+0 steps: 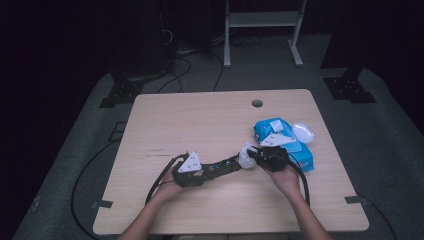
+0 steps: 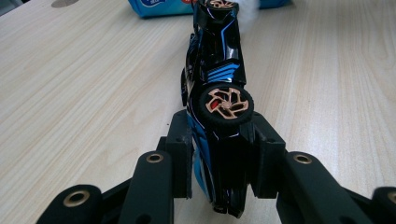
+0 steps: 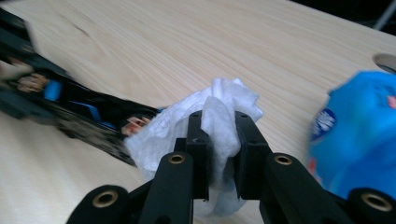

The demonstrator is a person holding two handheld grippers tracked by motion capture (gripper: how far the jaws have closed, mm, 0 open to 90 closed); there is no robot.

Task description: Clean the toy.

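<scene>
A black and blue toy car [image 2: 215,79] with copper-coloured wheels lies on its side, and my left gripper [image 2: 219,158] is shut on its rear end. In the high view the toy car [image 1: 225,165] stretches from the left gripper [image 1: 200,172] towards the right gripper [image 1: 256,156]. My right gripper [image 3: 218,154] is shut on a crumpled white wet wipe [image 3: 219,116], which is pressed against the far end of the car [image 3: 84,116]. The wipe [image 1: 246,156] shows as a white wad between the two hands.
A blue pack of wet wipes [image 1: 287,142] lies on the wooden table [image 1: 200,120] just right of my right hand, with a white lid-like object [image 1: 303,132] beside it. A round cable hole [image 1: 257,103] sits near the far edge. Cables trail off the table's front.
</scene>
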